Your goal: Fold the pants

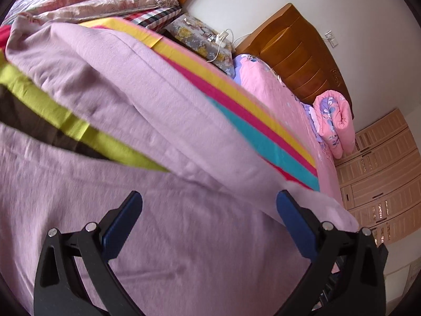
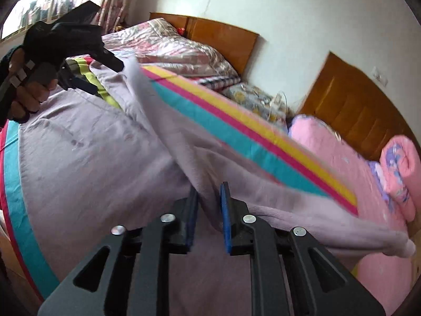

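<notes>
The lilac pants (image 1: pixel 147 110) lie spread on a striped sheet (image 1: pixel 236 100) on the bed. In the left wrist view my left gripper (image 1: pixel 209 200) is open, its blue pads wide apart just above the lilac cloth, holding nothing. In the right wrist view my right gripper (image 2: pixel 209 194) is shut on a fold of the pants (image 2: pixel 105 158) and lifts a leg; the ribbed cuff (image 2: pixel 394 247) trails to the right. The left gripper (image 2: pixel 100 65) shows at the upper left of that view, held in a hand over the far part of the pants.
A pink quilt (image 2: pixel 342 158) covers the bed's right side, with a rolled pink blanket (image 2: pixel 402 173) at the wooden headboard (image 2: pixel 363 115). A floral duvet (image 2: pixel 171 50) lies at the back. A cloth-covered stand with a charger (image 1: pixel 210 39) sits between the beds. Cardboard boxes (image 1: pixel 381 173) stand at the right.
</notes>
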The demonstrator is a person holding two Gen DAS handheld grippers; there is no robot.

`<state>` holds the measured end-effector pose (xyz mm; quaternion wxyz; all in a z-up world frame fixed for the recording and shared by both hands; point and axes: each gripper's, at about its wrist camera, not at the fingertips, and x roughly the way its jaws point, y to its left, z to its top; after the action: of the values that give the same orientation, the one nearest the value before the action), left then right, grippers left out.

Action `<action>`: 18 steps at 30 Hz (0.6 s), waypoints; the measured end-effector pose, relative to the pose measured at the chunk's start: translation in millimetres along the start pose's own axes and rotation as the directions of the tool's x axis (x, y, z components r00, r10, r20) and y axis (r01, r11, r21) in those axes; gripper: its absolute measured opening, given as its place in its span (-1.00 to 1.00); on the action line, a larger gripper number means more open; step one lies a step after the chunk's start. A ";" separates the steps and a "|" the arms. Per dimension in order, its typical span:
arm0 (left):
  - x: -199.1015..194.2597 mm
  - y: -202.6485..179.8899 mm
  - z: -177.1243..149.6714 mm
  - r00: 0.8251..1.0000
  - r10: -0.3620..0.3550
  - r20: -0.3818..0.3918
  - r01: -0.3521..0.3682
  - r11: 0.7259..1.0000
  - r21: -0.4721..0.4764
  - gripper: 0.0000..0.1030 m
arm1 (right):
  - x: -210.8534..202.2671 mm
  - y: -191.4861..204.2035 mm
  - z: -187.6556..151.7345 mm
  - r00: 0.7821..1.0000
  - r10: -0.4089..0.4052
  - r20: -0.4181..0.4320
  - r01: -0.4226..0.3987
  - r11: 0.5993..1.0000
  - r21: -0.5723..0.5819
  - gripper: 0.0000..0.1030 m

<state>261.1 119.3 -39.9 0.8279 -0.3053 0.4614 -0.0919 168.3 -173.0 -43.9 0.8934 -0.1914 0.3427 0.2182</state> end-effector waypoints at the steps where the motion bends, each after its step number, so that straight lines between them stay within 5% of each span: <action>1: 1.7 4.7 -7.6 1.000 0.016 -0.015 -0.016 1.000 0.001 0.97 | -1.2 -0.7 -10.0 1.000 -0.002 -0.013 0.003 0.999 0.053 -0.59; 2: 3.1 7.8 -14.1 0.999 0.032 -0.024 -0.032 0.999 0.007 0.97 | -6.5 -3.4 -16.7 1.000 -0.010 -0.009 0.011 0.993 0.115 -0.50; 4: 1.2 11.0 -25.7 0.999 0.047 -0.028 -0.046 0.999 0.028 0.97 | -26.7 -13.2 -29.1 0.999 0.023 0.027 -0.029 0.963 0.269 0.09; 6: -3.7 11.9 -34.2 0.999 0.041 -0.023 -0.040 0.998 0.048 0.97 | -48.1 -24.5 -44.7 0.996 0.047 0.072 -0.073 0.904 0.422 0.27; 13: -8.9 10.1 -51.9 1.000 0.018 -0.008 -0.017 0.995 0.096 0.97 | -52.1 -90.1 -111.6 1.000 0.024 0.004 -0.016 0.546 0.838 0.25; 15: -7.6 4.6 -56.1 1.000 0.022 -0.010 -0.021 0.991 0.134 0.97 | -46.9 -100.4 -115.6 0.999 0.042 0.018 -0.036 0.490 0.871 0.21; 18: -7.2 -1.1 -61.7 0.999 0.039 0.003 -0.039 0.985 0.169 0.97 | -42.1 -108.1 -114.2 1.000 0.014 0.014 -0.019 0.472 0.882 0.19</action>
<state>206.6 95.5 -58.1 0.8524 -0.2250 0.4579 -0.1145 136.0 -329.9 -72.8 0.8636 0.2987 0.4056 0.0202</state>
